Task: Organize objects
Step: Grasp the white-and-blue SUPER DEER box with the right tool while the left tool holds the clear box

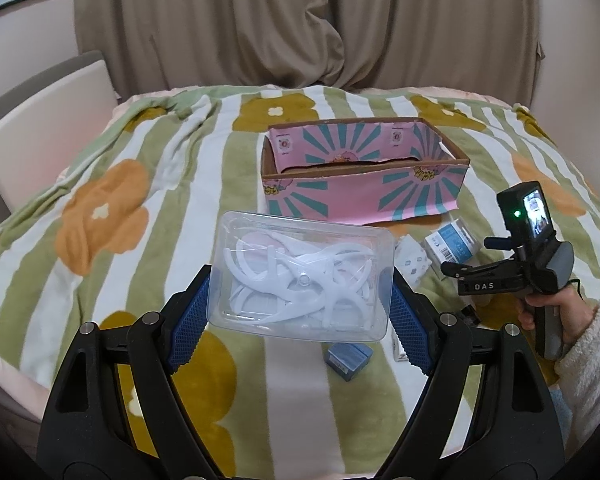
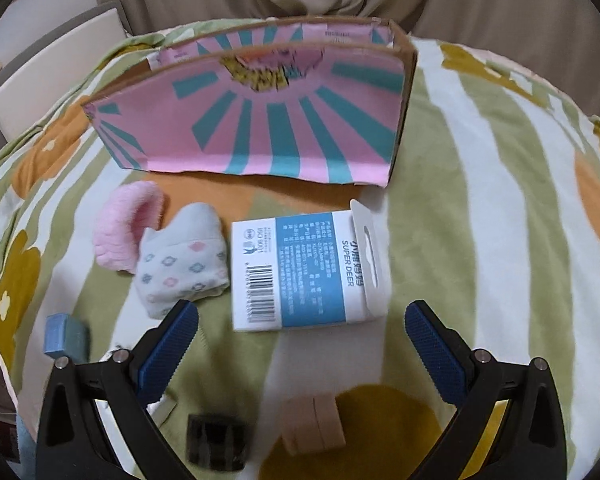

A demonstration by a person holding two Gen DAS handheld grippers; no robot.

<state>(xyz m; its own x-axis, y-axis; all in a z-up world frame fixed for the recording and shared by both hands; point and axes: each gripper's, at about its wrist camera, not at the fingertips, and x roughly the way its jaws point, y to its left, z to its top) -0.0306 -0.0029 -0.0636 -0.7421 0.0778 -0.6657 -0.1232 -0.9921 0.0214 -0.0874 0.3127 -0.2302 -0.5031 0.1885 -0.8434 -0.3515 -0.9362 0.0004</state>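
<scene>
Bed with floral striped blanket [image 1: 172,184], curtain behind | left gripper [image 1: 300,308] pinches clear container [image 1: 300,272] of white clips, lifted before pink box [image 1: 364,168] | right gripper [image 2: 300,344] spread, empty, over white-blue carton [image 2: 300,272] | right view only: patterned sock [image 2: 184,264], pink sock [image 2: 128,220]

left wrist – high, angled down | right wrist – low, close | shared: patterned box [image 1: 364,168] [image 2: 260,120]

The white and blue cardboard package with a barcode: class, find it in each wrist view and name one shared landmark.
Left wrist view: white and blue cardboard package at right, before the box.
Right wrist view: package at centre, ahead of the open right gripper.
Shared landmark: pink and teal cardboard box.
</scene>
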